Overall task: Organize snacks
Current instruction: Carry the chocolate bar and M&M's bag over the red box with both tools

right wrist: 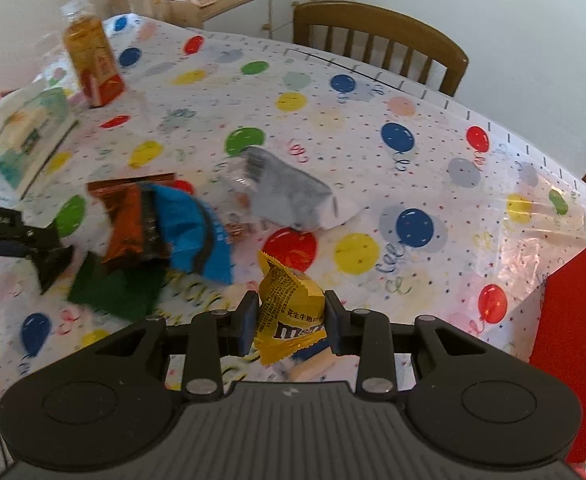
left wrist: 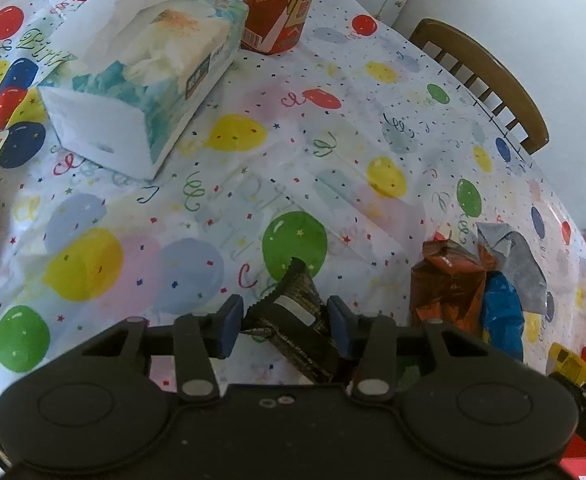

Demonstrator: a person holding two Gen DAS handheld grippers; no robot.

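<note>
- The left gripper has its two blue pads closed in against a dark brown snack packet; the packet's crimped end sticks out forward over a green balloon printed on the tablecloth.
- The right gripper is pinched shut on a yellow M&M's packet, which stands upright between the pads, with its top corner rising above them.
- In the right wrist view, a loose pile of snacks lies just left of and beyond the M&M's packet: an orange-brown wrapper, a blue bag overlapping it, and a dark green packet nearer the camera.
- A grey-and-white packet lies beyond the pile, toward the middle of the table.
- The left gripper's black body shows at the left edge of that view, close beside the pile.
- In the left wrist view the same pile sits to the right of the held packet.
- A tissue box lies at the far left of the table, with a tissue pulled up from its slot.
- A bottle of amber tea with a red-and-yellow label stands upright just beyond the tissue box.
- A red box stands at the near right edge of the table.
- A wooden chair stands at the table's far side, against the pale wall.
</note>
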